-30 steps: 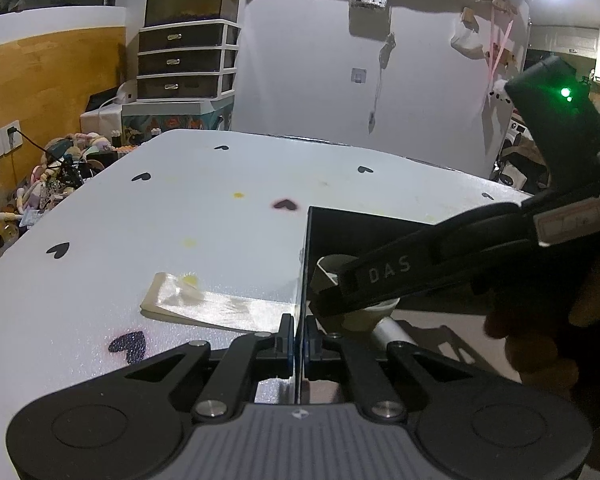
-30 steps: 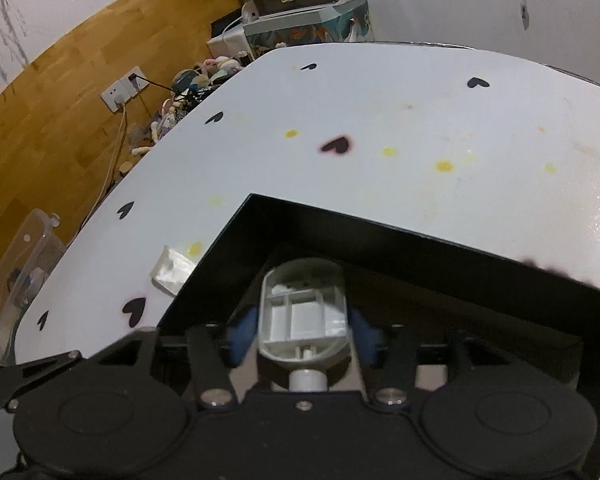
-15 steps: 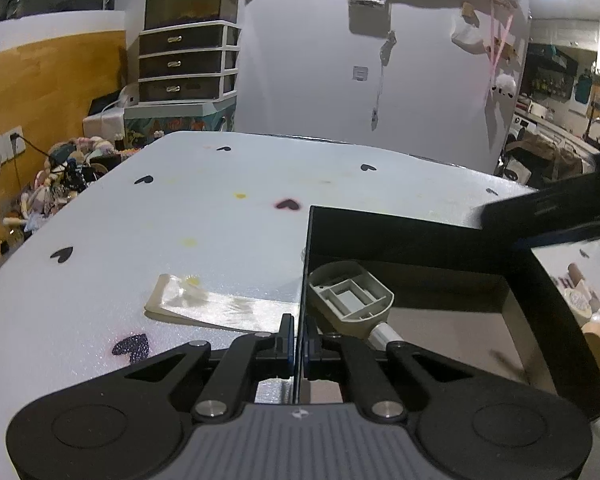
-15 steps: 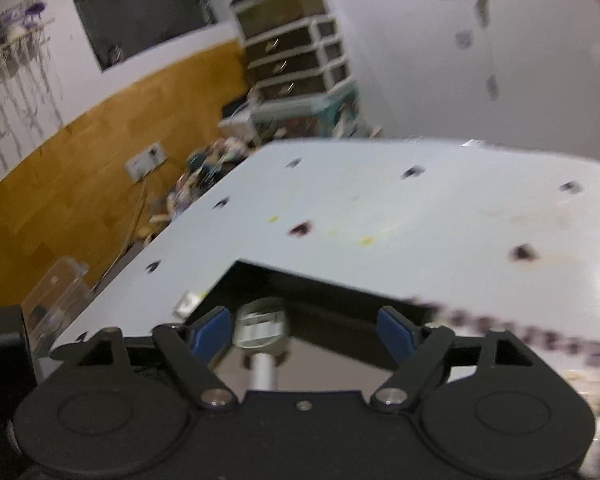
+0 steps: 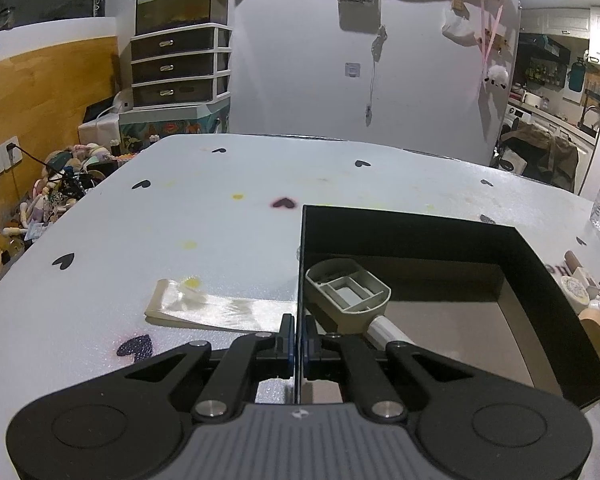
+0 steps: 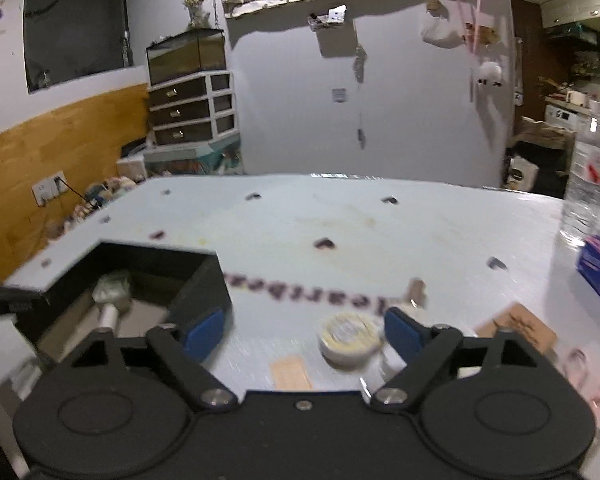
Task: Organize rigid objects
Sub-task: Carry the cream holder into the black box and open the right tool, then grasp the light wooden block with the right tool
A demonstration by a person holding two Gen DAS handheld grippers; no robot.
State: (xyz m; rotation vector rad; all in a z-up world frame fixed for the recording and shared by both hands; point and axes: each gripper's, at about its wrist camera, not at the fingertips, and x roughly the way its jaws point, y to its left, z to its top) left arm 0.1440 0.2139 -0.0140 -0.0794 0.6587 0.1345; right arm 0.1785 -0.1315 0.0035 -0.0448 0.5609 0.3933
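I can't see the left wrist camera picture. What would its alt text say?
A shut black claw pinches the left wall of an open black box on a pale table dotted with dark hearts. Inside the box lies a grey plastic scoop-shaped piece with a white handle; a shiny cream ribbon lies on the table left of the box.

Both fisheye views sit low over the bench [image 5: 204, 216], angled downward toward the far wall. The left view looks close along the black box's [image 5: 420, 236] left wall. The right view, blurred, sits right of the black box [image 6: 200, 280]. The 2 views share it.
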